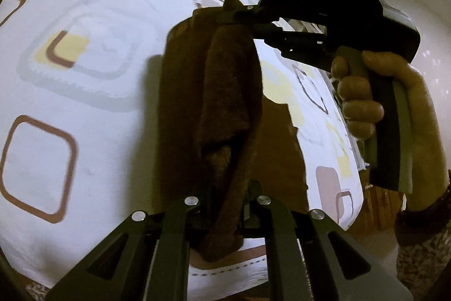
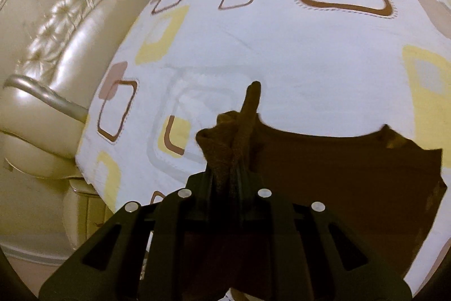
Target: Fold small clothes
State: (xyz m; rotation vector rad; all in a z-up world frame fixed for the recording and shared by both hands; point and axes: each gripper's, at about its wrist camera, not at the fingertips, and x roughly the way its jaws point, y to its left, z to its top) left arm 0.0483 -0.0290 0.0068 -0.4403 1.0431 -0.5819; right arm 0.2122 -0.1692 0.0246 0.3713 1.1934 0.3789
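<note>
The garment [image 1: 225,92] is dark brown and plain, the bedsheet [image 1: 107,109] white with rounded squares outlined in brown, pale yellow, grey and dusty pink, the headboard [image 2: 56,27] glossy cream with tufting, and both hand-held grippers are black with silver rivets.

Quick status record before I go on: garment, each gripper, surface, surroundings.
garment: brown cloth, bunched, hanging between both grippers, lower part draped toward the sheet
left gripper: shut on the cloth's near end
right gripper: shut on the cloth's far end, held by the person's hand; in its own view, cloth pokes out past the fingers
surface: white bedsheet with brown and yellow square prints
surroundings: cream tufted headboard beside the bed
fold state: cannot tell
</note>
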